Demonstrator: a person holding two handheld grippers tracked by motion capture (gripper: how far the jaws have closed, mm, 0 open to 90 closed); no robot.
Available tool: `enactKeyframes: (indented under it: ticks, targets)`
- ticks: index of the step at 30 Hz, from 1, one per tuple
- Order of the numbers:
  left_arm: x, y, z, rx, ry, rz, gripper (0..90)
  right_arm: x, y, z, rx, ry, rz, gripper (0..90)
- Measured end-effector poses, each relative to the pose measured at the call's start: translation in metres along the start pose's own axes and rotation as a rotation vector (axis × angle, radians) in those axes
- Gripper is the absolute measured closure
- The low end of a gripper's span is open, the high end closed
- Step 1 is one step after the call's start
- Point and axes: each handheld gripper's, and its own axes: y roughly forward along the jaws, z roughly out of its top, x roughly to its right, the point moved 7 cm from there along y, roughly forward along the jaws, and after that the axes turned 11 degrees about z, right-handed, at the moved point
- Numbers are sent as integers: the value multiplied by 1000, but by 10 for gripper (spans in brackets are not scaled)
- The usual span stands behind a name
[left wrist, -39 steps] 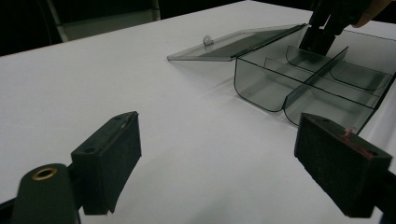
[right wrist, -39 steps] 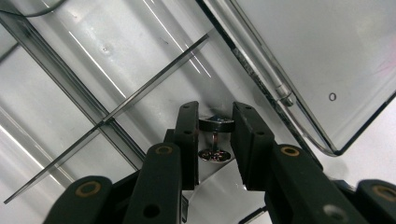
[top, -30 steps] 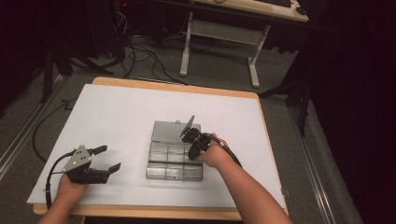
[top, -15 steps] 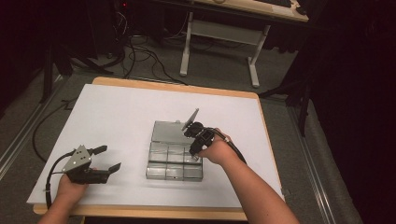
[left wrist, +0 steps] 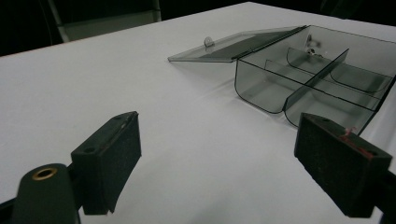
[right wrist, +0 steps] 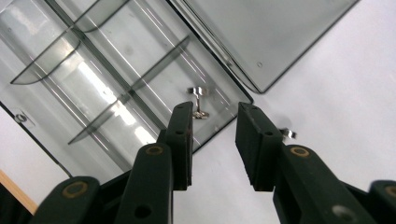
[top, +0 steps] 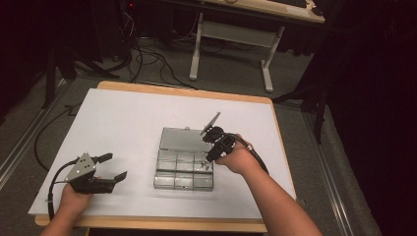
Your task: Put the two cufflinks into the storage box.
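A smoky clear compartment box [top: 167, 181] lies open on the white table, its lid [top: 184, 139] flat behind it. My right gripper [top: 211, 150] hovers over the box's far right corner, pointing down. Its jaws [right wrist: 215, 135] are open and have just widened a little, with nothing between them. A small shiny metal fitting [right wrist: 200, 100] lies in the corner compartment below the left jaw. Another metal bit [right wrist: 289, 134] lies on the table just outside the box. My left gripper [top: 114, 166] rests open at the front left, its pads [left wrist: 112, 158] facing the box [left wrist: 261, 93].
The white table top [top: 123, 118] stretches wide on the far and left sides of the box. Its wooden front edge [top: 162, 225] runs close to my forearms. Cables and a desk frame [top: 231, 39] stand on the floor beyond the table.
My right gripper has risen above the box and drifted a little toward its far right corner. The left gripper has stayed where it was.
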Motion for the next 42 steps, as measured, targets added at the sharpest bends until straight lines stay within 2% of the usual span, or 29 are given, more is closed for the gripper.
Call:
enactKeyframes:
  ticks: [1, 3, 9, 12, 13, 20, 29, 42]
  targets:
    - [0, 0, 0, 3, 0, -1, 153, 2, -1, -1, 4, -8, -2, 668]
    - [0, 0, 0, 3, 0, 0, 153, 2, -3, -5, 7, 28, 0, 658]
    - [0, 0, 0, 1, 3, 1, 153, 8, -5, -15, 10, 46, -2, 641]
    - [0, -1, 0, 4, 3, 1, 153, 11, -2, -22, 25, 84, 4, 637]
    - [0, -1, 0, 5, 4, 0, 153, 13, 0, -24, 22, 74, 0, 635]
    - [0, -1, 0, 5, 3, 1, 153, 20, 1, -38, 29, 95, 3, 627]
    - [0, -1, 0, 5, 5, 1, 153, 30, 0, -51, 33, 136, -12, 587]
    - [0, -1, 0, 5, 9, 0, 153, 43, 6, -66, 26, 169, -13, 604]
